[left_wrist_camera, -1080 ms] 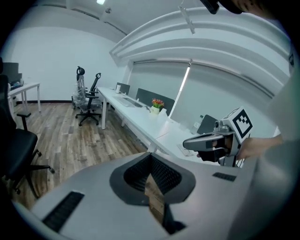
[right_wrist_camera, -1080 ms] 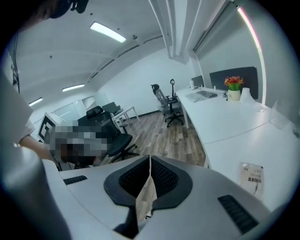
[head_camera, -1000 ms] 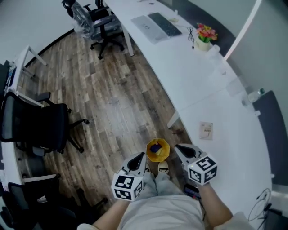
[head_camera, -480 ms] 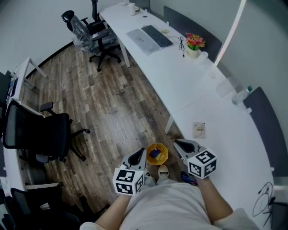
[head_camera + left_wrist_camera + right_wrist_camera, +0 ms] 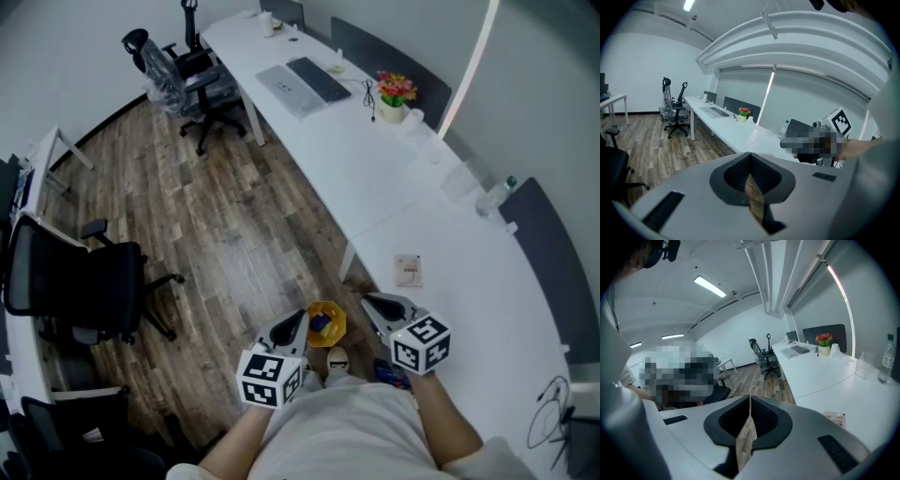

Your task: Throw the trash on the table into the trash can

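We list the left hand-held gripper (image 5: pixel 296 321), jaws closed tip to tip on nothing, and the right hand-held gripper (image 5: pixel 368 303), likewise closed and empty, both held in front of the person's body. Between them in the head view, the yellow trash can (image 5: pixel 338 319) stands on the wooden floor (image 5: pixel 234 225) with a blue item (image 5: pixel 322 324) inside. Beyond the right one, a small flat packet (image 5: pixel 408 270) lies on the white desk (image 5: pixel 394 178), apart from both. Farther along the desk: keyboard (image 5: pixel 320 79), flower pot (image 5: pixel 394 99).

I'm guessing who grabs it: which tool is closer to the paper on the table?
Right. The right tool is just below the paper; the left tool is farther, past the trash can.
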The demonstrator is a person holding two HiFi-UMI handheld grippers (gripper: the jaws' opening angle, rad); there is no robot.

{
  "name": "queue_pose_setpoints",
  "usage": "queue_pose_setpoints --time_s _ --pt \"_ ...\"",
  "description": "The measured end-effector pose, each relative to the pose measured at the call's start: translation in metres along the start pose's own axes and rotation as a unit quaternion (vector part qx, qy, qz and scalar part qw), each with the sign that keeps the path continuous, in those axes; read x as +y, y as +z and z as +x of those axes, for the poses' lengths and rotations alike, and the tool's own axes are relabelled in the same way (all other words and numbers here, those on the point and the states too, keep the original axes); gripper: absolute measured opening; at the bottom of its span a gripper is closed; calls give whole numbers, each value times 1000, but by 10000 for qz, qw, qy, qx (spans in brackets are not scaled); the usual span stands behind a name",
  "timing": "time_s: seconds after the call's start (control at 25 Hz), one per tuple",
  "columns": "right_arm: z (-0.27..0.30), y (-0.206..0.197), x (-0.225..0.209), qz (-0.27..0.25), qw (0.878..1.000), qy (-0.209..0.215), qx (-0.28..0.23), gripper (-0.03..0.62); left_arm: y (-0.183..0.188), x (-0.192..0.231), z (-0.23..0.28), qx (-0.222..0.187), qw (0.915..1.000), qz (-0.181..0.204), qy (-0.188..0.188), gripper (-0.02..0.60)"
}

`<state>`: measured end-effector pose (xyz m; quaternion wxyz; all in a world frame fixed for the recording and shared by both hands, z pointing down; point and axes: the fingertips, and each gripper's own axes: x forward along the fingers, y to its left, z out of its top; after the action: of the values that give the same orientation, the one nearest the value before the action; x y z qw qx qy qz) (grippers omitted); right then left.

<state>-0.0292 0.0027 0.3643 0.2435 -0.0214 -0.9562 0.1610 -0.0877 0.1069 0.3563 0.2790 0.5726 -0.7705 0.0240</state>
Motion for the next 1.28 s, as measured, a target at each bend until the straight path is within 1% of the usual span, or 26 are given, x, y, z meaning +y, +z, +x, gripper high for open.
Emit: queue_pose_setpoints --time_s 0.12,0.32,0.48,0.6,0.68,0.76,0.88,1.04,1.12,1.28 --pt "-2 -2 1 34 10000 -18 -11 38 0 -2 -2 -2 10000 79 -12 0" --pt "-3 -4 1 77 9999 -61 -56 38 -1 -1 -4 -24 10000 66 -11 0" --pt "-11 -4 -8 90 9996 -252 -115 38 -1 -5 0 -7 9998 126 -154 0" --pt "-23 -5 -19 131 9986 -476 -181 38 -3 -14 7 40 9991 205 -356 0" --pt "-35 -7 -28 184 9971 -683 -266 38 -3 -27 14 91 9976 409 -550 0" --pt "-49 -11 -38 254 9945 -952 -344 38 -4 -42 21 132 9952 577 -777 0" --pt "-70 -21 -50 319 9894 -1359 -393 38 -5 -62 32 160 9916 680 -1088 0" --pt "-98 -36 -71 461 9809 -1842 -426 38 -5 -87 50 279 9848 940 -1436 0" --pt "-109 -44 -82 575 9767 -2016 -462 38 -4 -93 59 305 9836 915 -1527 0" --pt "-122 -53 -97 707 9711 -2228 -494 38 -3 -92 73 355 9850 740 -1515 0"
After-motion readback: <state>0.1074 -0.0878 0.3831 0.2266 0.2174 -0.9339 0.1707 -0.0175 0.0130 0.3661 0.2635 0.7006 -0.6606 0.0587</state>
